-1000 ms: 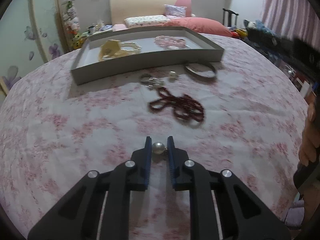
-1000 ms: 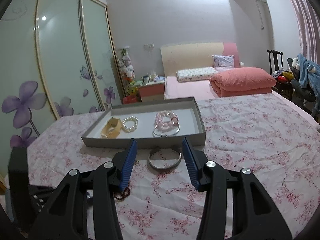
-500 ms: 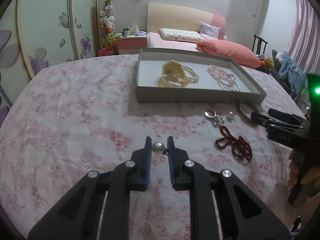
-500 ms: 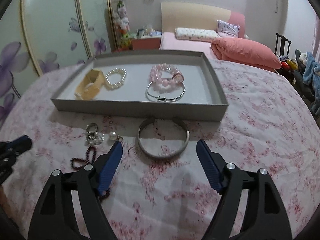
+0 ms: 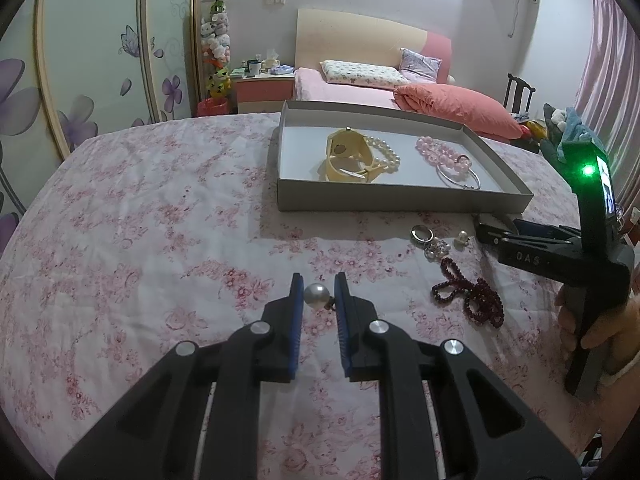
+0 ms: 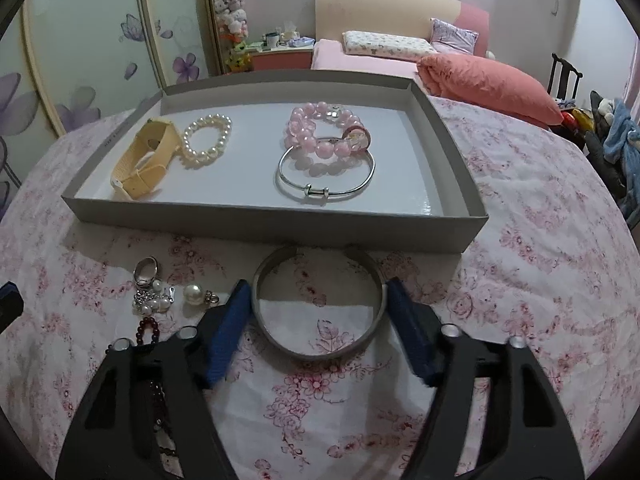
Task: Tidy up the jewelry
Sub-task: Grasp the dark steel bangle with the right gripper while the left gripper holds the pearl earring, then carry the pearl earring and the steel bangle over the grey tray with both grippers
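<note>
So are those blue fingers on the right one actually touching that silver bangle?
Cannot tell. In the right wrist view the right gripper is open, its fingers straddling the silver bangle; their inner edges meet its rim with no clear gap or squeeze.

In the right wrist view, the left finger (image 6: 224, 332) of the right hand-held gripper (image 6: 316, 320) covers most of the dark beads (image 6: 149, 326). In the left wrist view, that hand-held gripper hides nearly all of the bangle (image 5: 496, 216). The small cluster (image 5: 438, 246) beside the ring (image 5: 421, 234) is too small to tell.
</note>
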The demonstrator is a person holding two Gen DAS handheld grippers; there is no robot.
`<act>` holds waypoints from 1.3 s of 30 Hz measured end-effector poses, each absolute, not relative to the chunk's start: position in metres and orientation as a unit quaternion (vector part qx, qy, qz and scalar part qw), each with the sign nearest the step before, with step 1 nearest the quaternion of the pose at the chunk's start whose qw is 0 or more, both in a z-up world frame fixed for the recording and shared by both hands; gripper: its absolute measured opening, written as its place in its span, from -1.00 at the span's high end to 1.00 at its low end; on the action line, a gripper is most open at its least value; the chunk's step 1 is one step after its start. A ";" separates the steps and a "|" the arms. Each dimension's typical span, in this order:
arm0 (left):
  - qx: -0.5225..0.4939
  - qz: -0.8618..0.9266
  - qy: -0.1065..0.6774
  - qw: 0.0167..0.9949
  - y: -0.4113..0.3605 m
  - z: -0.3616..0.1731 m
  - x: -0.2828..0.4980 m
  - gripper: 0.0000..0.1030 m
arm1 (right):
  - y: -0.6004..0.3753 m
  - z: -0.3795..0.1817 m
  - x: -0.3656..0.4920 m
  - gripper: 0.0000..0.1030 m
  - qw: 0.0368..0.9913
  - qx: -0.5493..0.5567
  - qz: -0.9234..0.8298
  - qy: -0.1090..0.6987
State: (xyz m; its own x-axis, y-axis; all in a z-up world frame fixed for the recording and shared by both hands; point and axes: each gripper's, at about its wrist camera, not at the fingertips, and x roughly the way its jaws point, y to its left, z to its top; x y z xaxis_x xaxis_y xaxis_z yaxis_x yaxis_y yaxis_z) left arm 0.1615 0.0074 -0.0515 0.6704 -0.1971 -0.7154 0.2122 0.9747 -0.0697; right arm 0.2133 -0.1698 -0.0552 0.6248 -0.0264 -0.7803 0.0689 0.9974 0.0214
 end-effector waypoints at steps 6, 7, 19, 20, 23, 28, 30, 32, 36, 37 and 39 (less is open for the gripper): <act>0.009 -0.113 0.387 0.915 0.004 -0.048 0.161 0.69 | -0.176 -0.051 0.196 -0.31 0.906 0.043 -0.017 0.422; 0.009 -0.113 0.384 0.916 0.004 -0.047 0.160 0.69 | -0.175 -0.049 0.192 -0.31 0.908 0.049 -0.015 0.415; 0.007 -0.110 0.332 0.937 -0.011 -0.027 0.155 0.69 | -0.164 0.003 0.134 -0.31 0.961 0.062 -0.003 0.268; 0.009 -0.109 0.327 0.939 -0.012 -0.026 0.154 0.69 | -0.160 0.007 0.129 -0.31 0.966 0.060 -0.001 0.253; 0.014 -0.107 0.310 0.944 -0.014 -0.021 0.150 0.69 | -0.154 0.017 0.119 -0.31 0.975 0.052 0.002 0.216; 0.017 -0.102 0.288 0.952 -0.015 -0.014 0.146 0.69 | -0.150 0.030 0.107 -0.31 0.985 0.040 0.001 0.169; 0.018 -0.100 0.276 0.956 -0.014 -0.011 0.144 0.69 | -0.148 0.035 0.101 -0.31 0.988 0.038 -0.002 0.148; 0.018 -0.098 0.267 0.959 -0.015 -0.008 0.142 0.69 | -0.146 0.039 0.096 -0.31 0.991 0.033 -0.005 0.126; 0.021 -0.096 0.249 0.963 -0.016 -0.002 0.138 0.69 | -0.143 0.042 0.088 -0.31 0.995 0.020 -0.013 0.092; 0.022 -0.096 0.245 0.964 -0.016 -0.002 0.138 0.69 | -0.141 0.043 0.086 -0.31 0.996 0.016 -0.017 0.083; 0.023 -0.094 0.238 0.966 -0.018 0.001 0.136 0.69 | -0.140 0.042 0.084 -0.31 0.997 0.010 -0.020 0.072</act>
